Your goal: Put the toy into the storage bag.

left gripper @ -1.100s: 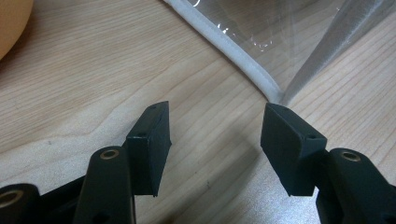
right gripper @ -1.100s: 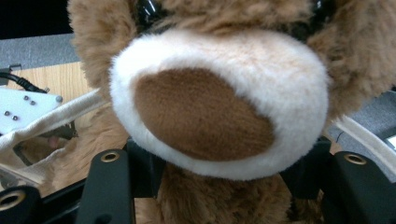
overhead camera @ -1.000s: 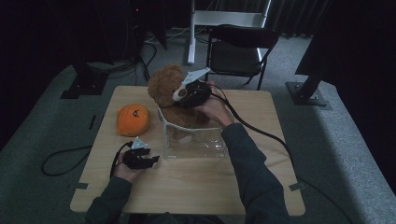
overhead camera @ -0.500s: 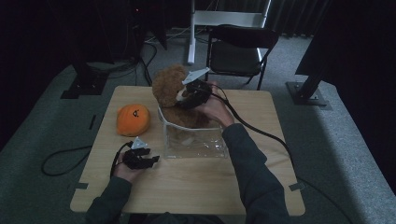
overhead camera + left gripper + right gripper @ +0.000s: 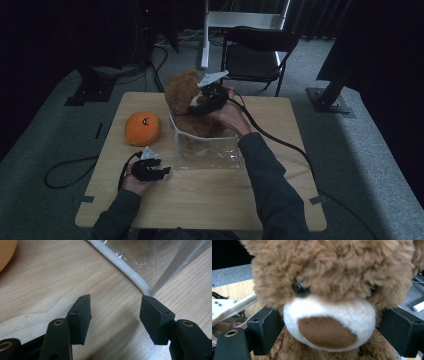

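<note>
Shaggy brown plush teddy bear (image 5: 332, 280); clear glossy plastic bin (image 5: 207, 150); matt pale wood-grain desk (image 5: 210, 200); matt black jaws.

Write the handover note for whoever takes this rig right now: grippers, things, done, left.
Right gripper: at the teddy bear's head, fingers either side of the muzzle. They have just been opening, so take the bear as released or nearly so.
Left gripper: open and empty, low over the table by the clear bag's near corner.
Things: bear sits upright in the bag, head above its rim. Orange plush pumpkin lies on the table left of the bag.
Done: bear in the bag.
Left: probably draw the right gripper clear, then the pumpkin.
</note>
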The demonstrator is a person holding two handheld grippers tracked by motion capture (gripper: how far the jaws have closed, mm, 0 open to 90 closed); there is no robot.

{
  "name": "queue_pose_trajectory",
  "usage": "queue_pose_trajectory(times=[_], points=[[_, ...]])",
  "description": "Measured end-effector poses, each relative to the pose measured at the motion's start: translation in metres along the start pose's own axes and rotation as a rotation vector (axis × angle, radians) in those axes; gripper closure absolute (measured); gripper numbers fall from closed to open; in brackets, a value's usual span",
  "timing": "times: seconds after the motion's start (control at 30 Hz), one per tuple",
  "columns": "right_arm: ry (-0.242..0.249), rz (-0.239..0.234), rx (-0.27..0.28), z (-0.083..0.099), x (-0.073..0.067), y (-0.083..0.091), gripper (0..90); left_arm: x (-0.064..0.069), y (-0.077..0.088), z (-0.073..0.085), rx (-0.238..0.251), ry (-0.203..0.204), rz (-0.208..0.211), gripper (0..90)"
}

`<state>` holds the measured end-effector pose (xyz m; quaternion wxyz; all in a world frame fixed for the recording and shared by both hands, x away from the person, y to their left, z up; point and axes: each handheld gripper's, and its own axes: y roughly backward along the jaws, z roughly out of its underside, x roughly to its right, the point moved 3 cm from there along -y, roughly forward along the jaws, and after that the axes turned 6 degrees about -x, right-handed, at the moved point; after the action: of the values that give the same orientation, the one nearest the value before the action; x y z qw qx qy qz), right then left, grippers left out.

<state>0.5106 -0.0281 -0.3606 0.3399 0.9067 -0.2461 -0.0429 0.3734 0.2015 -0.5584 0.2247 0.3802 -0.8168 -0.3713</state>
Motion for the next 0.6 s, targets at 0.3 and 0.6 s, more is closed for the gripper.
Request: queue_pose_trajectory(times=[0.3, 0.6], points=[[0.000, 0.015, 0.022, -0.0007, -0.0011, 0.0019, 10.7, 0.0000, 0.0001, 0.0000, -0.001, 0.000, 0.000, 43.0], [0.002, 0.021, 0.059, -0.0024, -0.0013, 0.0072, 10.7, 0.0000, 0.0001, 0.0001, 0.000, 0.000, 0.001, 43.0]])
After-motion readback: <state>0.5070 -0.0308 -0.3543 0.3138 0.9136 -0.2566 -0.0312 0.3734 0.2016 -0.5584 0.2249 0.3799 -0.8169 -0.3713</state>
